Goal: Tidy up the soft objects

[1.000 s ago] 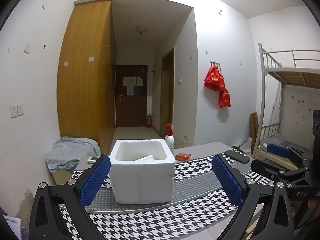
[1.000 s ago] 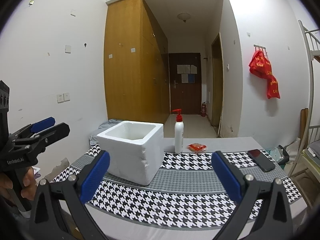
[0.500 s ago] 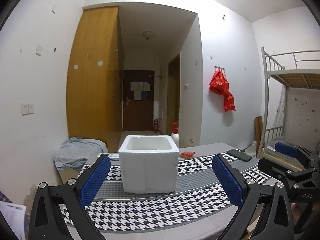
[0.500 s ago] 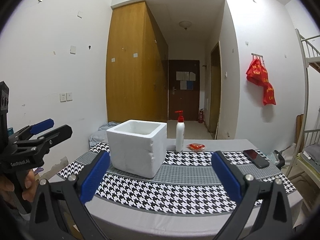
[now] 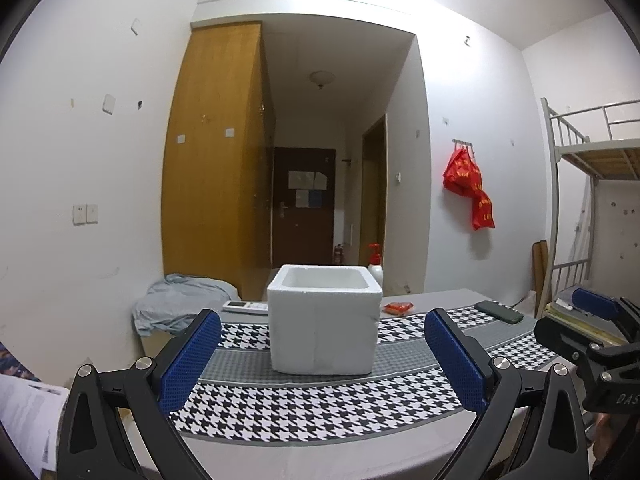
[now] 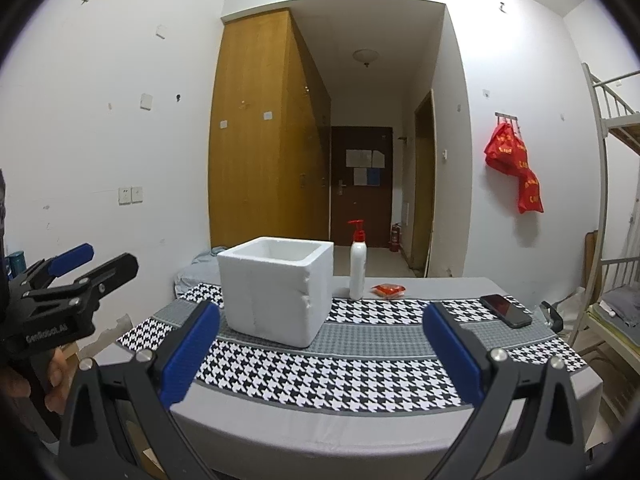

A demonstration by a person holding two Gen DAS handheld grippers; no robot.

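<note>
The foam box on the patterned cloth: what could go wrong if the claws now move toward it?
1. The foam box looks light and sits on a loose-looking patterned cloth; a push from the open right claw might slide or tip it.
2. The pump bottle stands tall and narrow just beside the box, so a shifted box might knock it over.
3. The phone lies near the table's right edge; dragging the cloth could carry it off.

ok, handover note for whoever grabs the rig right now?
Left gripper: open, empty, held back from the table.
Right gripper: open, empty, also back.
White square foam box stands on the houndstooth table runner; small red soft packet lies behind it, beside the white pump bottle.
Done: nothing visible; box interior hidden.
Left: likely the packet into the box.
</note>
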